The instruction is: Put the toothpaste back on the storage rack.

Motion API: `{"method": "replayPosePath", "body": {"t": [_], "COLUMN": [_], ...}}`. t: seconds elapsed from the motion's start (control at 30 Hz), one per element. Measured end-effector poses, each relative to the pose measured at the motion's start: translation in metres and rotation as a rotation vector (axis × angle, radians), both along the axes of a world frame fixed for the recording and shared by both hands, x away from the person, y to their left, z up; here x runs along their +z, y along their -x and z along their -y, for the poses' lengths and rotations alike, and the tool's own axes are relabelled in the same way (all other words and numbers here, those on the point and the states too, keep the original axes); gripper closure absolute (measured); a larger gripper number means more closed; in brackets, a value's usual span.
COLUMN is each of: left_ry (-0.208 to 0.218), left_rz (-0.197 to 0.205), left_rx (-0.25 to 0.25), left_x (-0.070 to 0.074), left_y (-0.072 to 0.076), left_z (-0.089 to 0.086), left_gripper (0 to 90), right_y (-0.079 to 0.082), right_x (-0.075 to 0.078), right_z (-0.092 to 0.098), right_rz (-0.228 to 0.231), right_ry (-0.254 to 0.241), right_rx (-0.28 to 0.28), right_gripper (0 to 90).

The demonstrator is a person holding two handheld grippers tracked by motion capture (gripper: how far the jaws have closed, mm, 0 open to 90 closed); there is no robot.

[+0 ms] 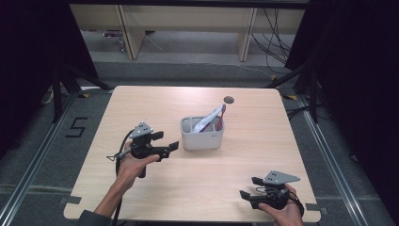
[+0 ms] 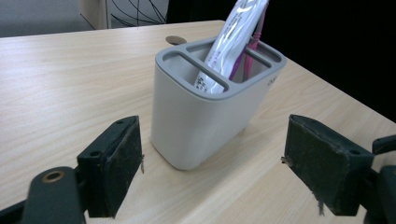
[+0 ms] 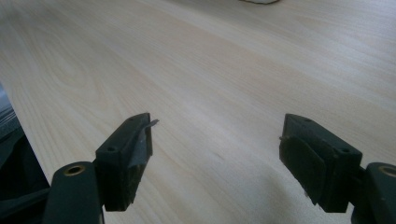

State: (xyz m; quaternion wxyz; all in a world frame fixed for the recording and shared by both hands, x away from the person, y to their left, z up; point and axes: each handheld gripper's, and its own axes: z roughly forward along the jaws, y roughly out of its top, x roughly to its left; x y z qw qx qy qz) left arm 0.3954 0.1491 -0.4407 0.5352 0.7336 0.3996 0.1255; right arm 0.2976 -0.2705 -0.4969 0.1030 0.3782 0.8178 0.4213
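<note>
Pale grey holder (image 2: 201, 116), rounded, with a darker grey slotted rim, standing upright near the middle of the worktop (image 1: 155, 193). A white sachet (image 2: 233, 42) and a pink toothbrush (image 2: 250, 51) lean in its compartments. Left gripper (image 1: 165, 141), fingers spread and empty, just beside it; right gripper (image 1: 249, 187), fingers spread, well apart.

Wooden table (image 1: 155, 188), grey holder (image 1: 202, 137) on it
</note>
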Motion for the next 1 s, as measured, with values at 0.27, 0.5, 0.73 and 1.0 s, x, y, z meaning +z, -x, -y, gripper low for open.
{"method": "replayPosePath", "body": {"t": [0.27, 0.5, 0.73, 1.0], "left_ry": [-0.032, -0.052, -0.079, -0.136], "left_rz": [0.001, 0.0, -0.008, -0.012], "left_rx": [-0.044, -0.054, -0.048, -0.069], "left_x": [-0.009, -0.017, -0.025, -0.038], "left_y": [0.024, 0.037, 0.048, 0.066], "left_z": [-0.005, -0.011, -0.017, -0.017], "left_gripper": [17.6, 17.3, 17.4, 17.4], "right_y": [0.004, 0.004, 0.005, 0.005], "right_x": [-0.001, -0.001, -0.001, 0.0], "right_z": [-0.001, 0.001, 0.001, 0.0], "right_rz": [-0.051, -0.01, -0.016, 0.005], "right_ry": [-0.031, -0.01, -0.004, 0.007], "right_rx": [-0.012, -0.011, -0.001, -0.01], "right_gripper": [26.3, 26.3, 26.2, 26.2]}}
